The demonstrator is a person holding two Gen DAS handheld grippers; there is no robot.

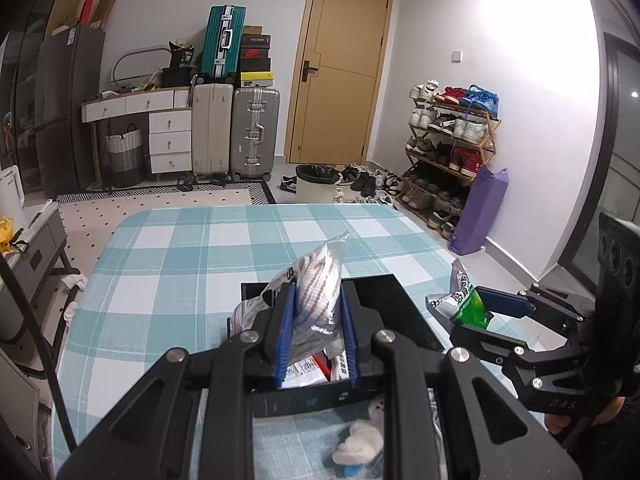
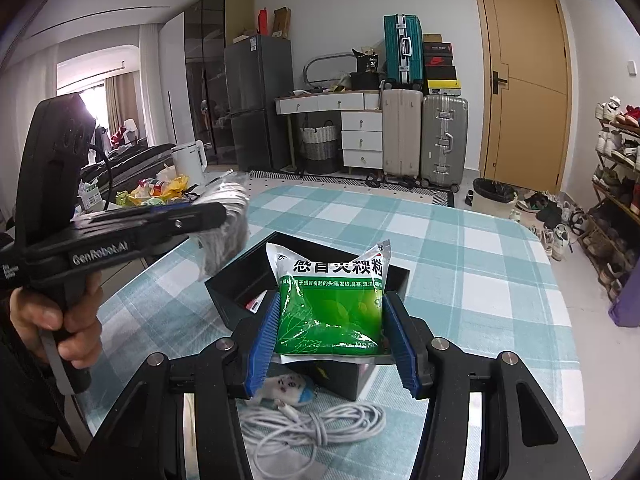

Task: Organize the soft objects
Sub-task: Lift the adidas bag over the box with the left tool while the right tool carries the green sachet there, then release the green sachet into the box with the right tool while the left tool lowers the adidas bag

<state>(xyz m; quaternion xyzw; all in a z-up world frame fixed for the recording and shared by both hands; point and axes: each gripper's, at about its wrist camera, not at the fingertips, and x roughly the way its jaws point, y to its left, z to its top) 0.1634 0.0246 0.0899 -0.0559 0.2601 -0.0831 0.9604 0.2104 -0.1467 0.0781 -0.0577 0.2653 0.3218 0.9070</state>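
My left gripper (image 1: 318,308) is shut on a clear plastic bag of striped cloth (image 1: 320,280) and holds it above the black box (image 1: 404,312); in the right wrist view the same bag (image 2: 224,224) looks blurred. My right gripper (image 2: 330,316) is shut on a green and white medicine pouch (image 2: 330,304), held above the black box (image 2: 236,280). The pouch also shows in the left wrist view (image 1: 464,300). The box holds a few packets. A small white plush toy (image 1: 360,436) lies on the checked tablecloth (image 1: 192,256) in front of the box, and also shows in the right wrist view (image 2: 286,390).
A coiled white cable (image 2: 316,424) lies on the table near the front edge. Past the table stand a bin (image 1: 316,182), suitcases (image 1: 236,132), a drawer unit (image 1: 160,120) and a shoe rack (image 1: 452,148). A side table with clutter (image 2: 160,192) is at the left.
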